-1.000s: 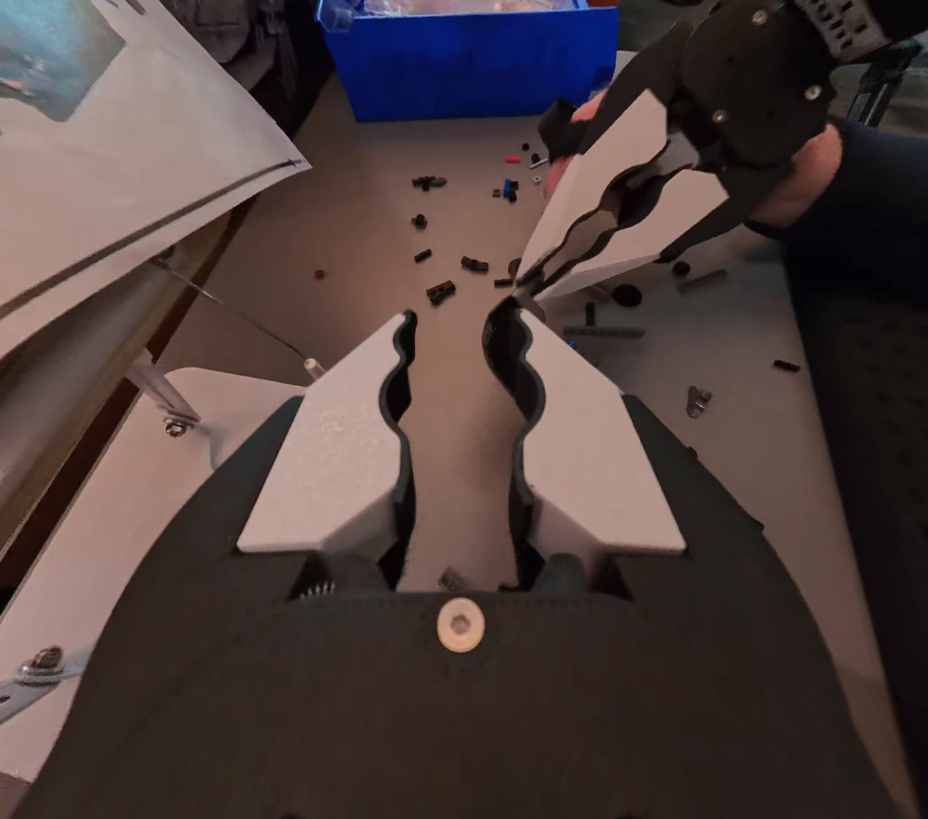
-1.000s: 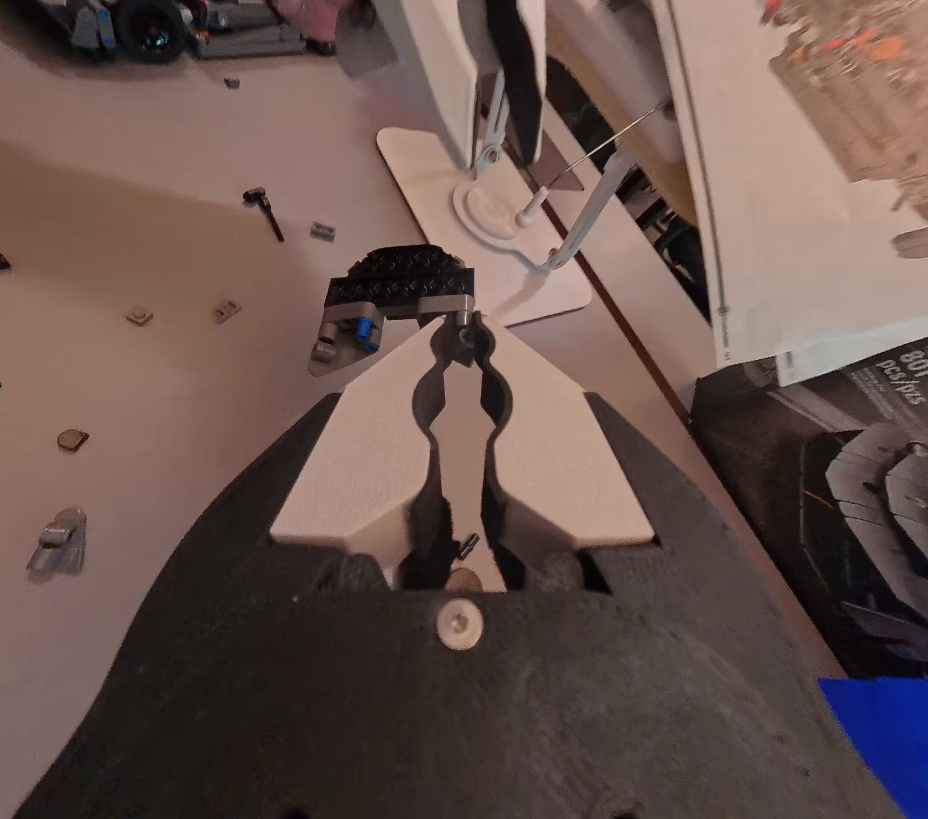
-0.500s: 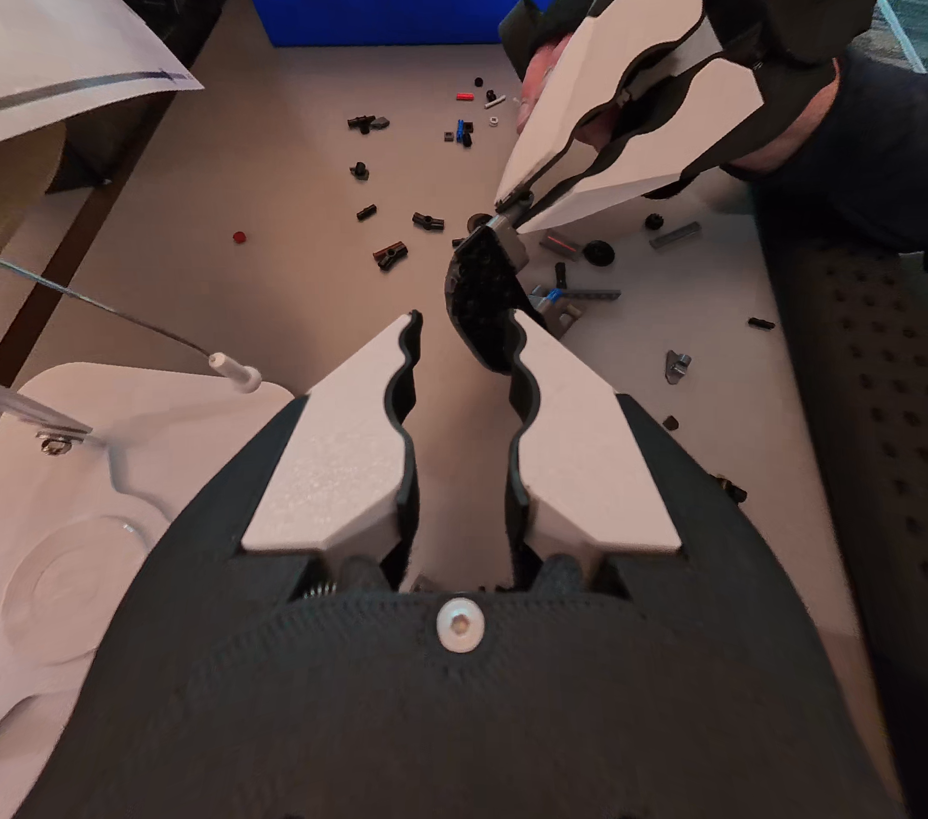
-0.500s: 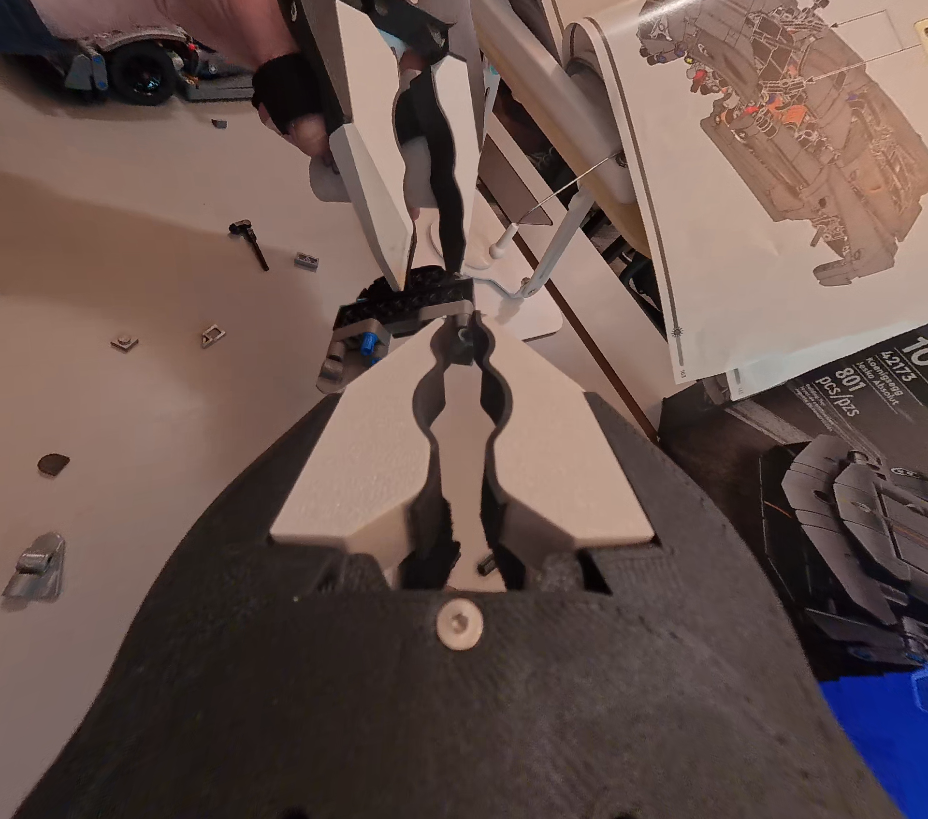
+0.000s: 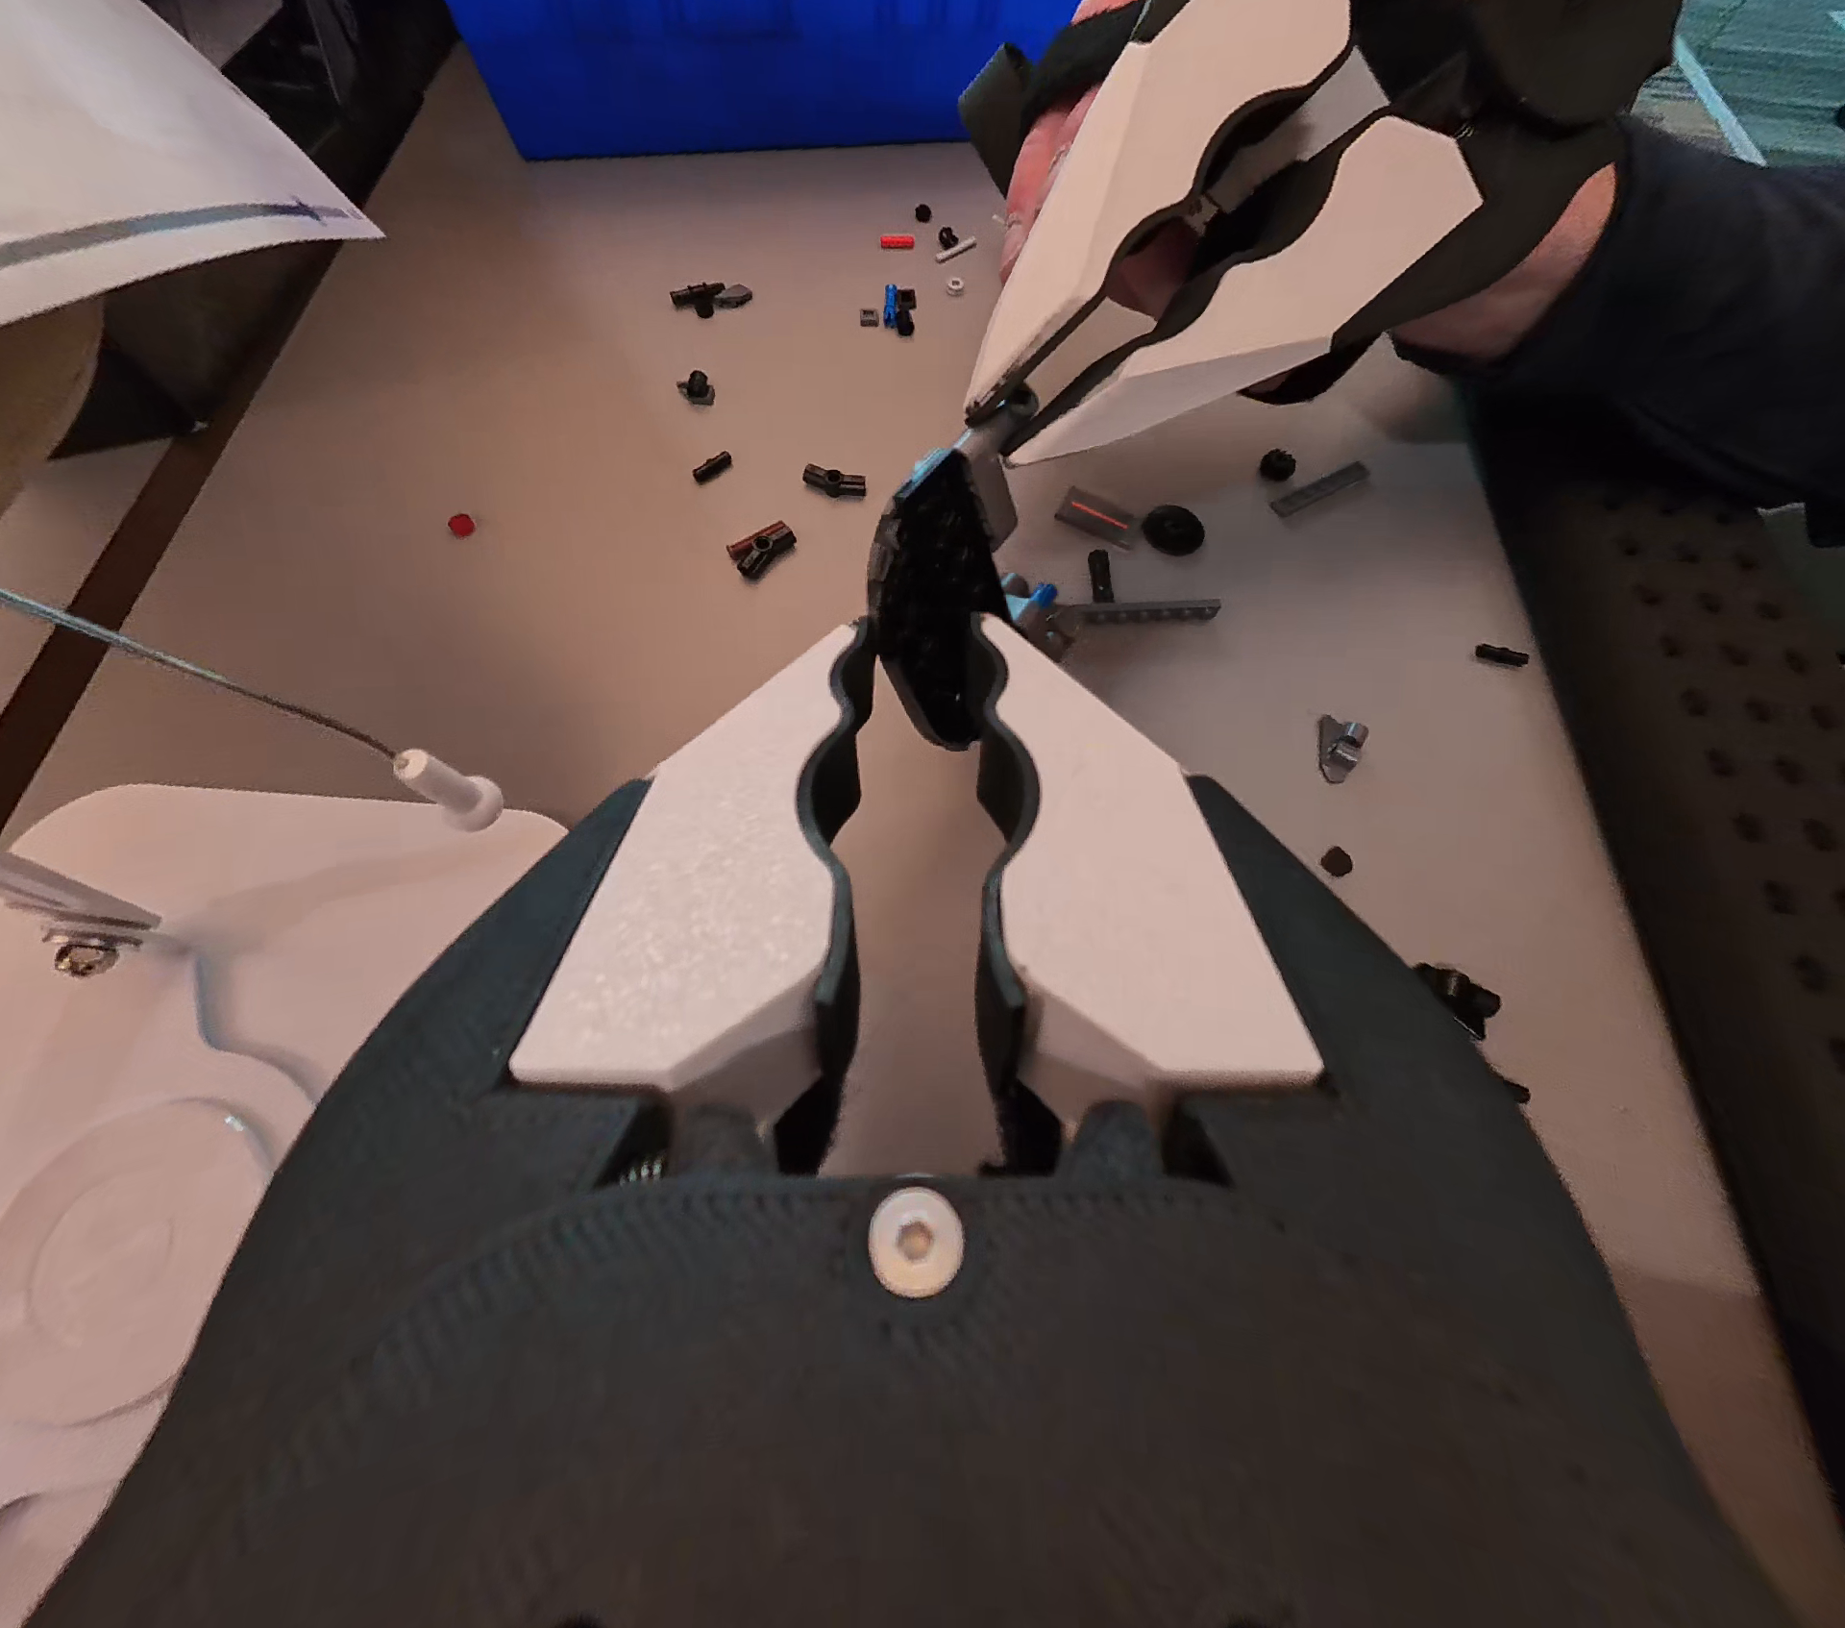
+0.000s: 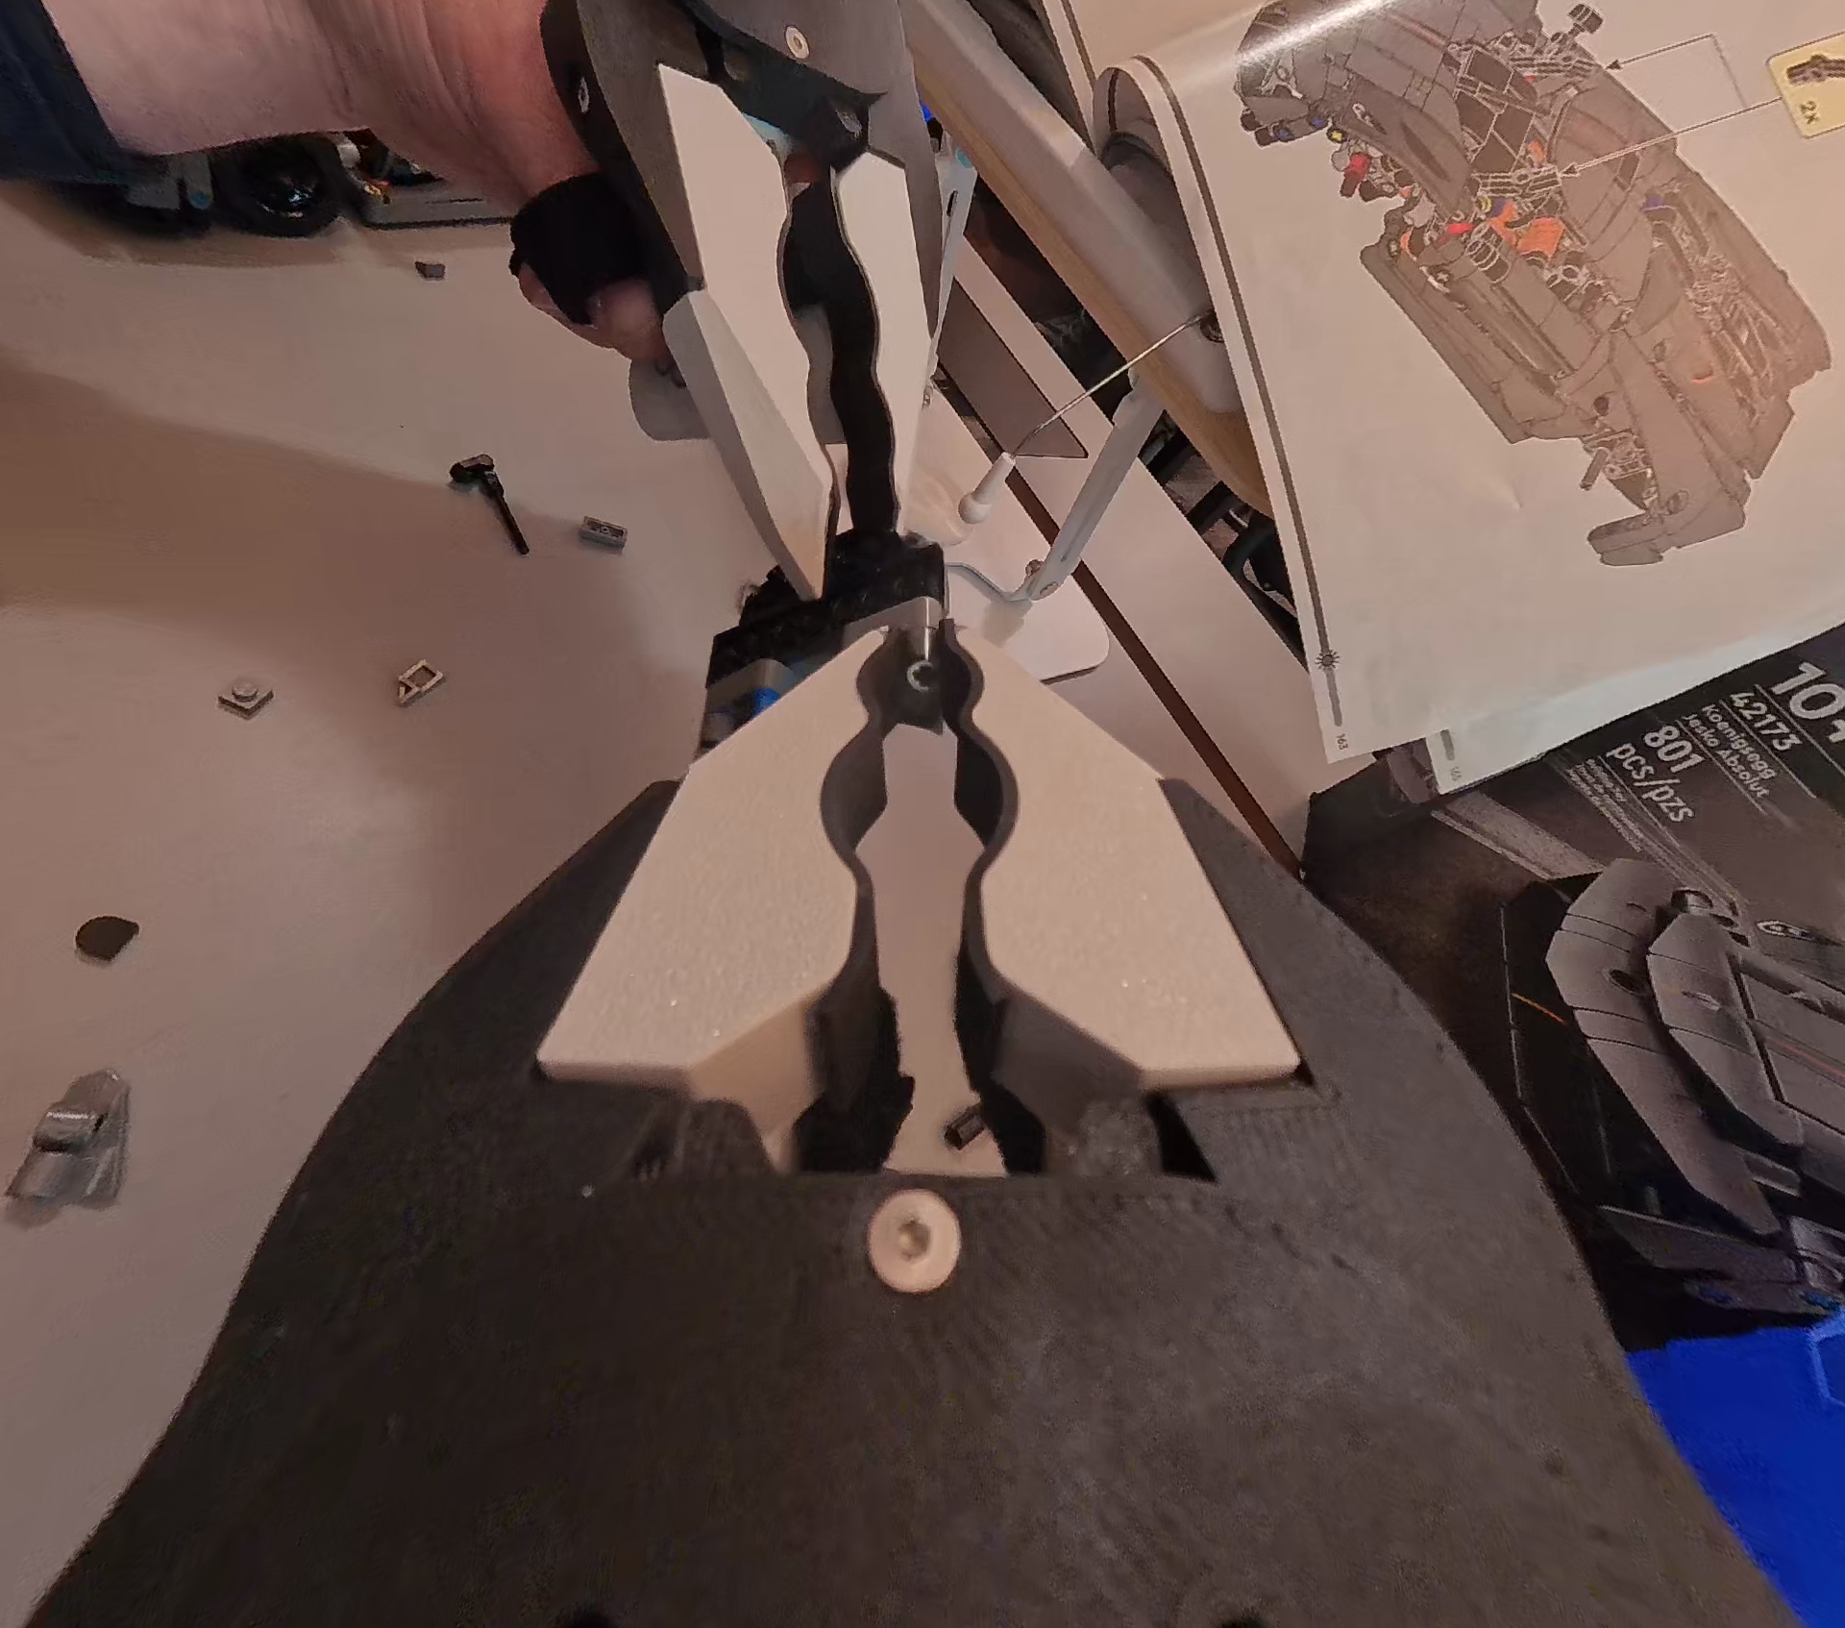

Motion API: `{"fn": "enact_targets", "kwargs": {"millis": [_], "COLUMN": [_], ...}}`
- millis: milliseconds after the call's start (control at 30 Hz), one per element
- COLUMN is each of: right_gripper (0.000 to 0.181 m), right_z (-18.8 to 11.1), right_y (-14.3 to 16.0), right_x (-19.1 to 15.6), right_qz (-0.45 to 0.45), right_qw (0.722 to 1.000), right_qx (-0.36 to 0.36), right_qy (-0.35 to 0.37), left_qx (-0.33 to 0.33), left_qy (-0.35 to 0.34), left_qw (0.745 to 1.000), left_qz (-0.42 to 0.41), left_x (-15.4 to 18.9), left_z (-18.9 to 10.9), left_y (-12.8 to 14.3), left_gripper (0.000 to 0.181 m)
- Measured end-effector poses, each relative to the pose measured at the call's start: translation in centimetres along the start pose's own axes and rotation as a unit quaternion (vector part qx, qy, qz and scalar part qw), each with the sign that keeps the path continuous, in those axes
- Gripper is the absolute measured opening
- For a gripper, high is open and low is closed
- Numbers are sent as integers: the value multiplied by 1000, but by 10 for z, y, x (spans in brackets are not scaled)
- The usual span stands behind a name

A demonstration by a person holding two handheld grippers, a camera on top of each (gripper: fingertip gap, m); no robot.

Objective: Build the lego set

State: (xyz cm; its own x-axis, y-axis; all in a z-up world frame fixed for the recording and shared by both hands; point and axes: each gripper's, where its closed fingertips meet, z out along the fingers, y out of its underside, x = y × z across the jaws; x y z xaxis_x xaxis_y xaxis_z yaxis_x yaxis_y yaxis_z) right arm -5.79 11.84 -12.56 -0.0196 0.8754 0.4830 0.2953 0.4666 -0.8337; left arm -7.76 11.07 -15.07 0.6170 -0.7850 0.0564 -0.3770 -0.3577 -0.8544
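A small lego assembly, a black studded plate (image 5: 933,562) with grey and blue parts under it, hangs above the table between both grippers. My right gripper (image 6: 917,643) is shut on the grey end of the assembly (image 6: 779,632). In the left wrist view it (image 5: 998,430) reaches in from the upper right. My left gripper (image 5: 921,632) has its fingertips closed on the two faces of the black plate. In the right wrist view it (image 6: 854,557) comes down from above onto the plate.
Loose small lego parts (image 5: 829,482) lie scattered on the beige table. A blue bin (image 5: 759,2) with plastic bags stands at the far edge. An open instruction booklet (image 6: 1498,282) sits on a white stand (image 5: 150,1031), beside the set's box (image 6: 1647,981). A partly built car (image 6: 280,182) stands behind. My two grippers' fingertips are within a few centimetres of each other. Between my left fingertips and the partly built car (image 6: 280,182) there is roughly 30 cm.
My left gripper has moved up to the assembly and narrowed its fingers onto the black plate. My right gripper has kept its hold on the grey end throughout.
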Motion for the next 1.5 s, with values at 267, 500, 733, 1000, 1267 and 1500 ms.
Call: {"fn": "enact_targets", "kwargs": {"millis": [267, 500, 733, 1000, 1267, 1500], "right_gripper": [12, 15, 32, 35, 32, 24], "right_z": [-2, -3, -3, -2, 3, 12], "right_y": [-2, 6, 9, 8, 10, -19], "right_x": [4, 10, -5, -7, -12, -25], "right_qz": [10, 35, 135, 154, 124, 68], "right_qw": [1000, 999, 987, 982, 987, 992], "right_qx": [8, -2, 14, 30, 21, 60], "right_qy": [5, 4, -91, -106, -97, -83], "left_qx": [9, 5, 13, -5, -15, -76], "left_qy": [-10, -15, -18, -49, -182, -320], "left_qw": [1000, 999, 999, 996, 971, 929], "left_qz": [25, 29, 33, 70, 152, 169], "left_x": [1, 0, 1, 4, 20, 38], "left_z": [-2, -3, -9, -18, -113, -249], "left_y": [-6, -3, -7, -17, -54, -36], "left_gripper": [7, 7, 7, 7, 7, 7]}}
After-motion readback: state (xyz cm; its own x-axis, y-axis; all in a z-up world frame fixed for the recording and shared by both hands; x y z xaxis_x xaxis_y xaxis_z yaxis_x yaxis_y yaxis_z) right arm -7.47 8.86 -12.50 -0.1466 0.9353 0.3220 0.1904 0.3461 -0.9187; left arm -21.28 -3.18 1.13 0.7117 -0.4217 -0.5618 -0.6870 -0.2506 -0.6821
